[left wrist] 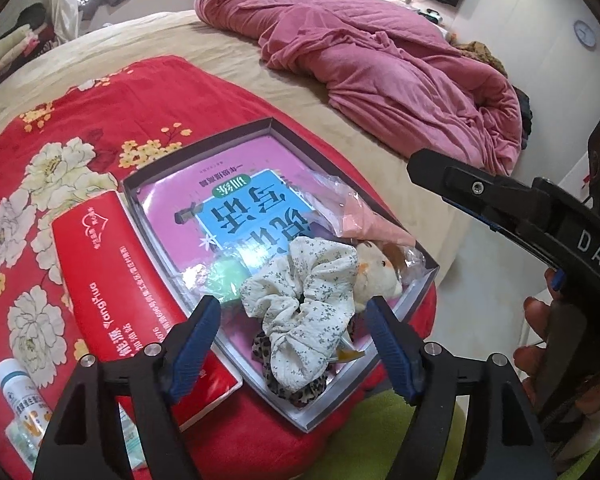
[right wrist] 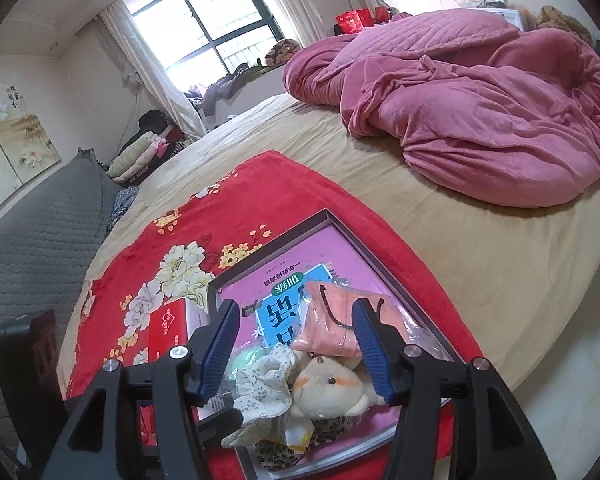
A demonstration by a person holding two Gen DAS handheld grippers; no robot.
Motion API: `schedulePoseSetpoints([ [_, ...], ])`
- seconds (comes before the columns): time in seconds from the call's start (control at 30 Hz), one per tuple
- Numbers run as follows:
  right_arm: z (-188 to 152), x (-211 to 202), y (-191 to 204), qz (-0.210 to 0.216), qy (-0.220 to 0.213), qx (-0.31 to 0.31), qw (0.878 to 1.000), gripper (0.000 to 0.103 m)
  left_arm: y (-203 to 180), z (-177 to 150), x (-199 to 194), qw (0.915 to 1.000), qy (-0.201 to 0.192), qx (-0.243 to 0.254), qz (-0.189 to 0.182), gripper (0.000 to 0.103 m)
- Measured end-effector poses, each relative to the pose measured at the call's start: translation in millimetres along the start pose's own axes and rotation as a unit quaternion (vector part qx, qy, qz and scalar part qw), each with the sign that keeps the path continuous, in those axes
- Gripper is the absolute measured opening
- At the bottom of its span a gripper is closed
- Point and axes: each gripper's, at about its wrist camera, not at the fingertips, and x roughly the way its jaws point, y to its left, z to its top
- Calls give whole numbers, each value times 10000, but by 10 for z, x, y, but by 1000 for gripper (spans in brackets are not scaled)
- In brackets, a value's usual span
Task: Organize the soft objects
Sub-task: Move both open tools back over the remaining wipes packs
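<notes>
A shallow grey box (left wrist: 388, 354) lies on a red floral blanket (left wrist: 80, 128) on the bed. It holds a pink and blue book (left wrist: 244, 208), a white floral scrunchie (left wrist: 304, 300), a leopard scrunchie (left wrist: 300, 394), a cream plush toy (left wrist: 376, 276) and a pink item in clear plastic (left wrist: 364, 220). My left gripper (left wrist: 294, 346) is open, its jaws either side of the white scrunchie. My right gripper (right wrist: 296, 350) is open above the plush toy (right wrist: 332, 390) and white scrunchie (right wrist: 260, 396); the pink bag (right wrist: 332, 324) lies between its fingers. The right gripper also shows in the left wrist view (left wrist: 500, 200).
A red box (left wrist: 112, 280) lies left of the grey box, with a white bottle (left wrist: 18, 396) beside it. A crumpled pink quilt (left wrist: 380, 60) covers the far bed. A grey cushion (right wrist: 32, 248) and folded clothes (right wrist: 140, 152) sit left. The floor lies right of the bed.
</notes>
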Motion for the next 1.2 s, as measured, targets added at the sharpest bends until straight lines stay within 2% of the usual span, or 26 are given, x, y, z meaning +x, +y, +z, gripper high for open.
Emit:
schedulePoseSetpoints([
  [0.07,1,-14,9,-13,-11,-11,10000,65,9,-4,-34,10000,-25,-13,20,76],
  [0.43,-35,-98,31,-202,-27,-32,9998,69,75,-67,-226,9998,-169,-46,133,77],
  [0.83,-26,-313,177,-329,-236,-180,9990,74,155,-154,-481,9991,-340,-147,198,77],
  [1.2,-14,-604,407,-587,-433,-456,9963,76,441,-353,-890,9970,-535,-448,341,77],
])
